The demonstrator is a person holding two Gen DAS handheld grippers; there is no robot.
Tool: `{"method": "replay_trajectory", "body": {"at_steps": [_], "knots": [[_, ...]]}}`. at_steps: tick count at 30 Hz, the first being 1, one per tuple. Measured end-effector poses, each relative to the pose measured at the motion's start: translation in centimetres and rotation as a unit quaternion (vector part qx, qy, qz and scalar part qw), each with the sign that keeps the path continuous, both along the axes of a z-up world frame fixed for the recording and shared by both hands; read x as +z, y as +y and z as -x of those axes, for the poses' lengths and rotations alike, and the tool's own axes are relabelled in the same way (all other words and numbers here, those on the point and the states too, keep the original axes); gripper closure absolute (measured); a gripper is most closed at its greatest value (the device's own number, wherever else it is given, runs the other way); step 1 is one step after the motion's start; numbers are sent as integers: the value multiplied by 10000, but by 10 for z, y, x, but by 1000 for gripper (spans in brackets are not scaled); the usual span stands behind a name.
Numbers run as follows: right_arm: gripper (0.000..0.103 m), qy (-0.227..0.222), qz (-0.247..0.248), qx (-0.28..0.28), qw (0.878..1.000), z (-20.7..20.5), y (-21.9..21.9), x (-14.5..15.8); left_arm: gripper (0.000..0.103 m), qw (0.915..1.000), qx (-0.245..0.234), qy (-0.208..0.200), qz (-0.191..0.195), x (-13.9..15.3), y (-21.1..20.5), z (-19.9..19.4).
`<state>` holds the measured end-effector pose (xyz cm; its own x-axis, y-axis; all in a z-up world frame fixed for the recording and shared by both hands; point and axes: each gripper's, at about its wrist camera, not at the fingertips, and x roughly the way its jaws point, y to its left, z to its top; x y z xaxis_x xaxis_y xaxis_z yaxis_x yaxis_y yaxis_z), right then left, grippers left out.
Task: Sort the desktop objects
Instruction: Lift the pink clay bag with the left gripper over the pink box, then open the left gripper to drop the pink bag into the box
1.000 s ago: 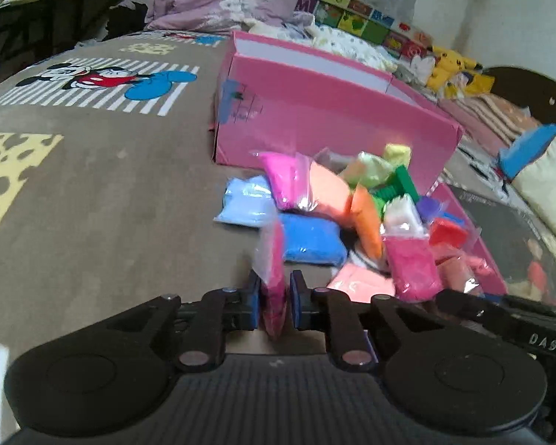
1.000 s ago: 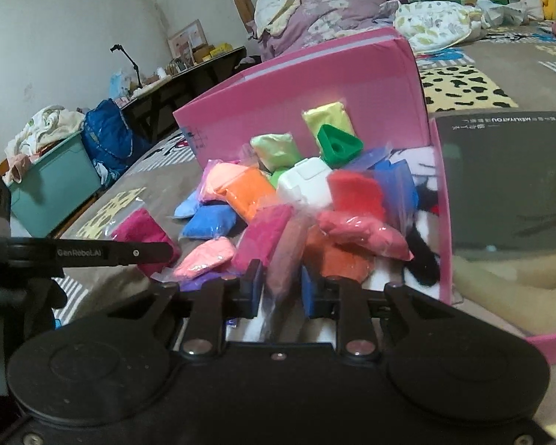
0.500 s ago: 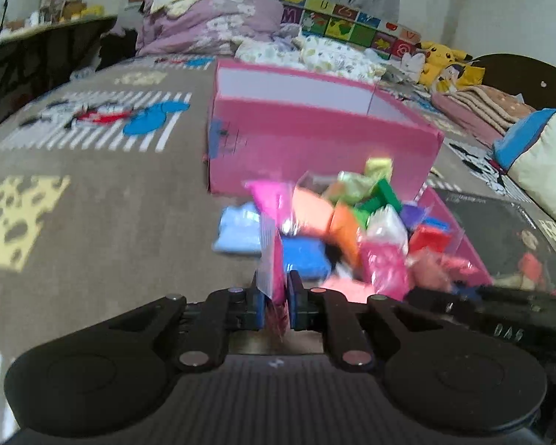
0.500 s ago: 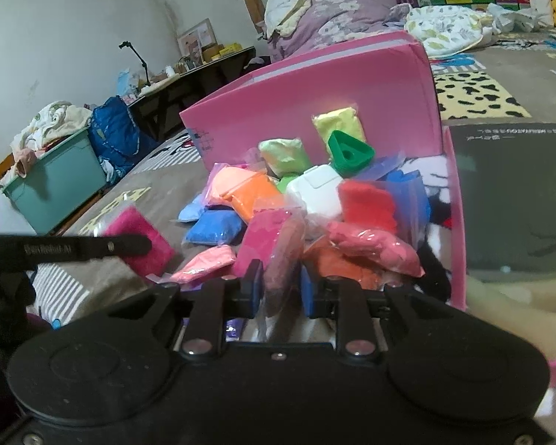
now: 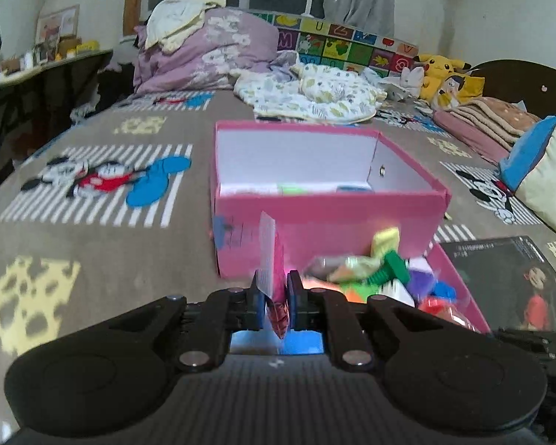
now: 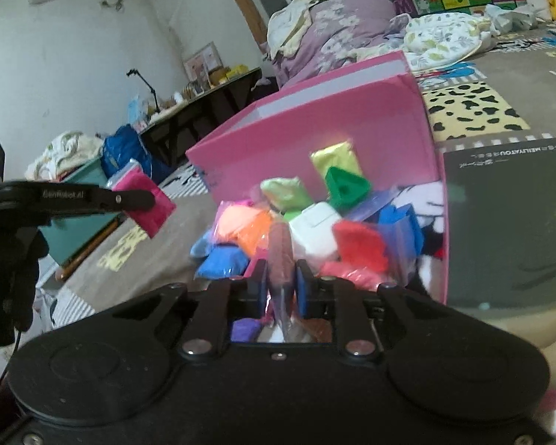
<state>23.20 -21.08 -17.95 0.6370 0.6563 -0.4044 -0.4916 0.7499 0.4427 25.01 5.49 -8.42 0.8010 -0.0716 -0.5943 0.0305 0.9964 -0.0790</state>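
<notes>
Both grippers are clamped on soft, light clay bags, left gripper [image 5: 274, 296] on a magenta bag [image 5: 276, 270], right gripper [image 6: 282, 289] on a dusky-pink bag [image 6: 280, 256], each pinched by its slippery film edge.

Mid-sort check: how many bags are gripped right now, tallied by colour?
Magenta bag, in left gripper: 1
Dusky pink bag, in right gripper: 1
Total: 2
</notes>
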Motion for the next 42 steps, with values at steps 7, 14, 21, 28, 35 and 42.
{"method": "replay_trajectory", "body": {"at_steps": [7, 14, 21, 28, 35, 42], "knots": [[88, -18, -281, 169, 9995, -6, 1, 3, 92, 9999, -53, -50, -147, 21, -4, -42], [88, 3, -356, 261, 9990, -10, 3, 4, 92, 9996, -70, 60, -270, 29, -11, -95], [88, 46, -367, 359, 9987, -13, 7, 1, 92, 9993, -65, 138, -340, 27, -20, -134], [88, 150, -332, 516, 9980, -15, 13, -1, 92, 9982, -185, 343, -465, 18, -32, -170], [88, 198, -309, 592, 9976, -16, 16, -4, 92, 9977, -208, 570, -303, 5, -41, -203], [88, 284, -302, 627, 9972, -20, 16, -7, 92, 9963, -273, 788, -229, -7, -55, -231]]}}
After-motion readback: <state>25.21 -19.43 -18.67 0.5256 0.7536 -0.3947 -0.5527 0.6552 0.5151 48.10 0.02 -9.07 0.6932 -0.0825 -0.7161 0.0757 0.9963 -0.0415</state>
